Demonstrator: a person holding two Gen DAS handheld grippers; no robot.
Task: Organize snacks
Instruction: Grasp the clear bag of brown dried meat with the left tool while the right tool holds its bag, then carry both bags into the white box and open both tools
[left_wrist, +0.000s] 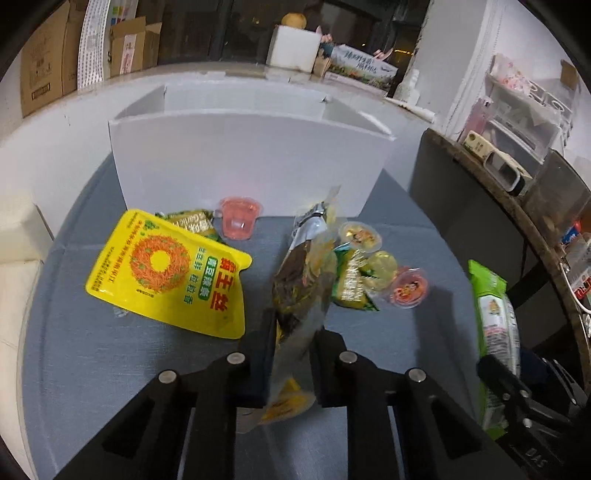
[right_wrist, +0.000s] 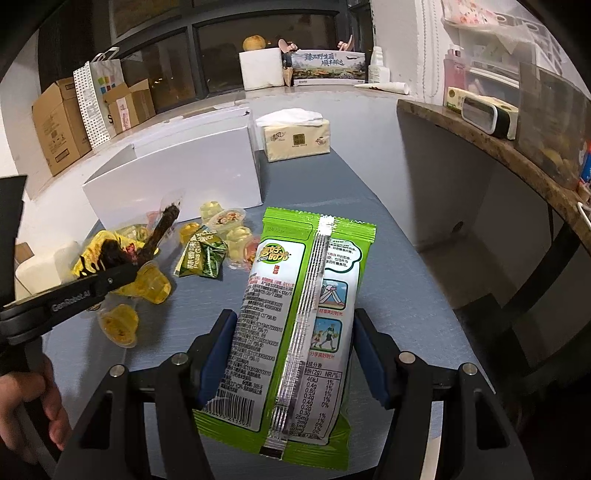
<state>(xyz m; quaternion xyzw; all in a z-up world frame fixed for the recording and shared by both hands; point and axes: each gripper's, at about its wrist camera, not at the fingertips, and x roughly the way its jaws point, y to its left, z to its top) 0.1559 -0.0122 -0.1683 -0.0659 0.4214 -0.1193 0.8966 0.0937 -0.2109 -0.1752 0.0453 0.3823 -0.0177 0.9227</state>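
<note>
My left gripper (left_wrist: 295, 328) is shut on a clear packet of dark brown snack (left_wrist: 303, 280), which stands on edge above the blue-grey mat (left_wrist: 110, 369). In the right wrist view the same packet (right_wrist: 162, 229) sticks up past the left gripper's black finger (right_wrist: 107, 282). My right gripper (right_wrist: 295, 317) is shut on a green and white snack bag (right_wrist: 295, 314), its back side up. On the mat lie a yellow pouch (left_wrist: 166, 273), green pea packets (left_wrist: 351, 284) and several jelly cups, one of them pink (left_wrist: 238, 218). An open white box (left_wrist: 251, 158) stands behind them.
A tissue pack (right_wrist: 297, 140) sits behind the white box (right_wrist: 173, 173). A dark desk with a wooden rim (right_wrist: 480, 136) carries clutter along the right. Cardboard boxes (right_wrist: 62, 122) line the far left. A hand (right_wrist: 26, 406) holds the left gripper.
</note>
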